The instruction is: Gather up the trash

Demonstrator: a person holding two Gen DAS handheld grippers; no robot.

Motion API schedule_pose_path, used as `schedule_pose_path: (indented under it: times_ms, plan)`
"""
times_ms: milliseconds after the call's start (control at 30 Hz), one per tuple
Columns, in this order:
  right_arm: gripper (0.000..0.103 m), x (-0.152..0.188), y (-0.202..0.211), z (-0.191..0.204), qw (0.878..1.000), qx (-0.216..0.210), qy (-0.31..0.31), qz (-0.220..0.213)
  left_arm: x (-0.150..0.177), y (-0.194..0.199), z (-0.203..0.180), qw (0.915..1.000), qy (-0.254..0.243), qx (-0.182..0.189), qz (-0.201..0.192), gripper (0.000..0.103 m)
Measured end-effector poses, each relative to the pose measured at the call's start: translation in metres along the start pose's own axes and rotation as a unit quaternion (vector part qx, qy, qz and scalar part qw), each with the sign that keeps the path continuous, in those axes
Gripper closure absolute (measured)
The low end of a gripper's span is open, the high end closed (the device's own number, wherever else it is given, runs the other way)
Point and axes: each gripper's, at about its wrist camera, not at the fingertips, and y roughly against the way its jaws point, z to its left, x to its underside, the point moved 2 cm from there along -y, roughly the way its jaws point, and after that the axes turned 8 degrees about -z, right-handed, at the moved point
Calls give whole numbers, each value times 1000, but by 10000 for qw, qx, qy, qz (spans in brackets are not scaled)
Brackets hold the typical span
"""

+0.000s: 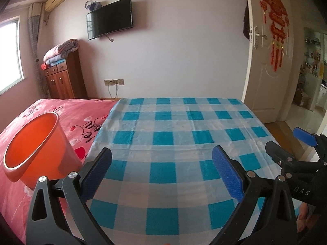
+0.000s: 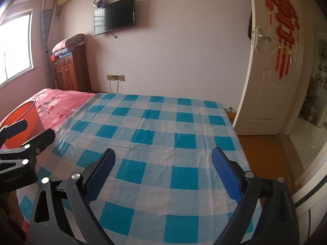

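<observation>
Orange bucket [image 1: 38, 149] sits tilted on the pink bedspread [image 1: 61, 110], just left of the checkered cloth [image 1: 173, 143], inside looks empty; left gripper [image 1: 161, 171] and right gripper [image 2: 163, 173] both spread wide, holding nothing.

Both views are taken low and close over the checked cloth [image 1: 163, 143] [image 2: 155, 147], facing the far wall. The cloth, television [image 1: 110, 18] [image 2: 114, 15] and door [image 1: 267, 61] [image 2: 271, 71] are shared.
</observation>
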Motion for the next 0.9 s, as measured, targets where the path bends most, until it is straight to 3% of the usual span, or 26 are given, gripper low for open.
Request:
schedule_pose_path:
  times_ms: [500,900]
  plan:
    - [9,-13,45,-38,9974,459,-333,-438,-15,26,-29,9992,59,261,-301,4]
    - [9,-16,58,-40,9965,499,-319,-589,-19,38,-34,9986,41,286,-439,4]
